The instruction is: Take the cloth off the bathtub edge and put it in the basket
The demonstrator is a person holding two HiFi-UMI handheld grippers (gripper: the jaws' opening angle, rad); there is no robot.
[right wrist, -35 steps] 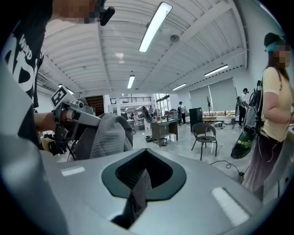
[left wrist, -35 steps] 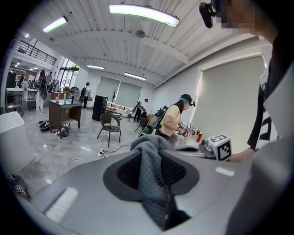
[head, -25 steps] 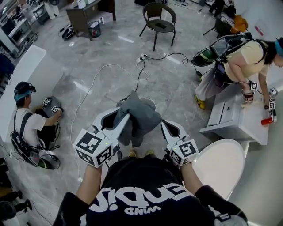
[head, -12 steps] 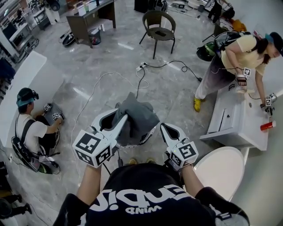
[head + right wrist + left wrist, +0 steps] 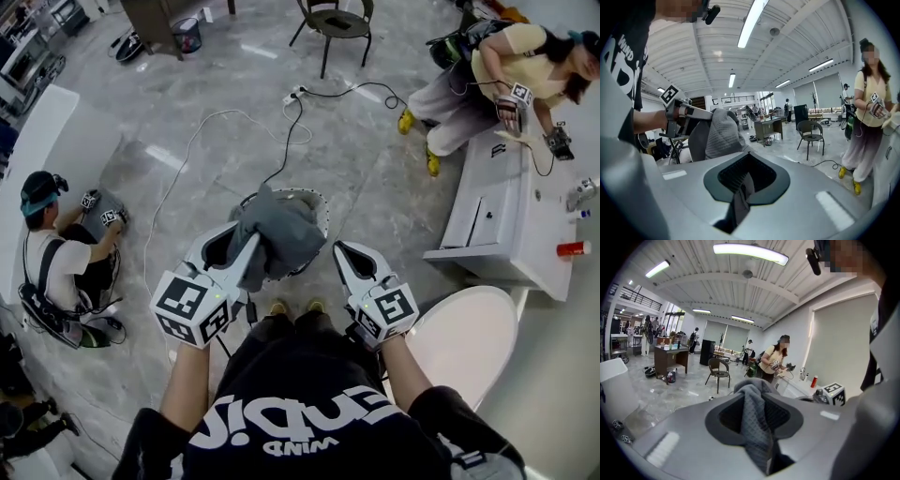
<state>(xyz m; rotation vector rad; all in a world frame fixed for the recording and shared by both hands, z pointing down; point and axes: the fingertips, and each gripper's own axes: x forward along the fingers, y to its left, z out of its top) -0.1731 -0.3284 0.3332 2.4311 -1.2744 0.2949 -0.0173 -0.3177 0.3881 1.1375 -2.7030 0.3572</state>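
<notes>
Our left gripper has its fingers pinched on the grey cloth, which hangs bunched directly over the basket and hides most of its inside. Our right gripper, just beside the basket, has its fingers closed together on nothing.

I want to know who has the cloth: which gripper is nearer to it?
Left. The left gripper is clamped on the grey cloth above the basket; the right gripper sits just to its right, jaws together, holding nothing.
</notes>
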